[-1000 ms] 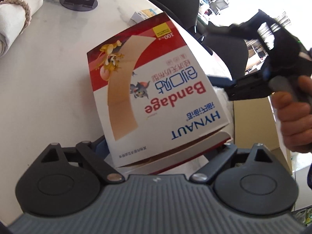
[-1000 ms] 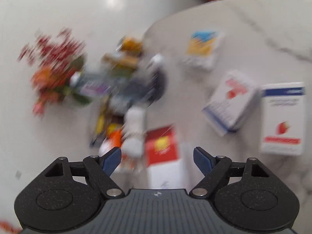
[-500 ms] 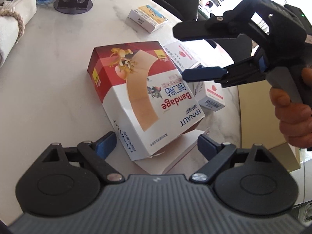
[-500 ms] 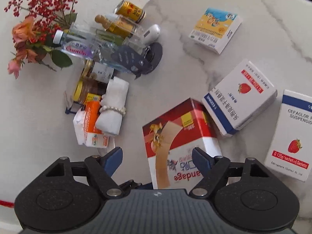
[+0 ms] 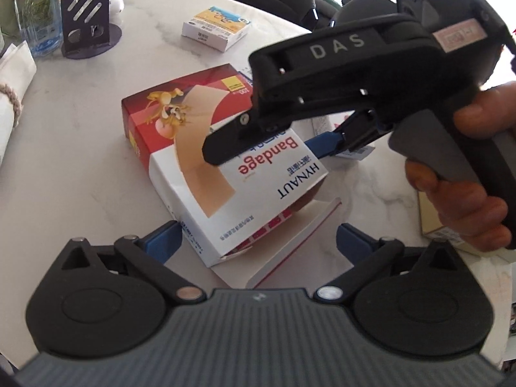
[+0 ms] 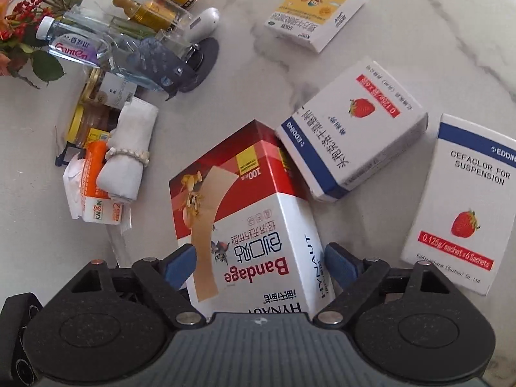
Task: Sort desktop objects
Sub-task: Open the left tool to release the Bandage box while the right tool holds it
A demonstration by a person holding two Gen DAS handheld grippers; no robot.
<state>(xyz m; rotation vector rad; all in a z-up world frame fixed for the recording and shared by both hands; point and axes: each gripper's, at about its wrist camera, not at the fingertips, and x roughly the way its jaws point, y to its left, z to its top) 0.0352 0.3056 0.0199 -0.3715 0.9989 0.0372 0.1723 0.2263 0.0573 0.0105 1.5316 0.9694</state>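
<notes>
Left hand-held gripper [image 5: 258, 242] has just spread its jaws wide, and the red-and-white cardboard bandage box [image 5: 225, 164] lies between them at centre frame on the white marble worktop [image 5: 71, 148], flap open. Right hand-held gripper [image 6: 259, 262], jaws also just opening, straddles the box, pads apart from its sides. White strawberry-printed carton [image 6: 351, 125] touches the box's upper-right corner.

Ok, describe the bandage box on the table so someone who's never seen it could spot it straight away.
On the round white marble table, look among the medicine boxes at the near edge. The bandage box lies beside two white strawberry boxes. It alone is red on top, with a tan plaster strip and cartoon figures, and one end flap hangs open.
</notes>
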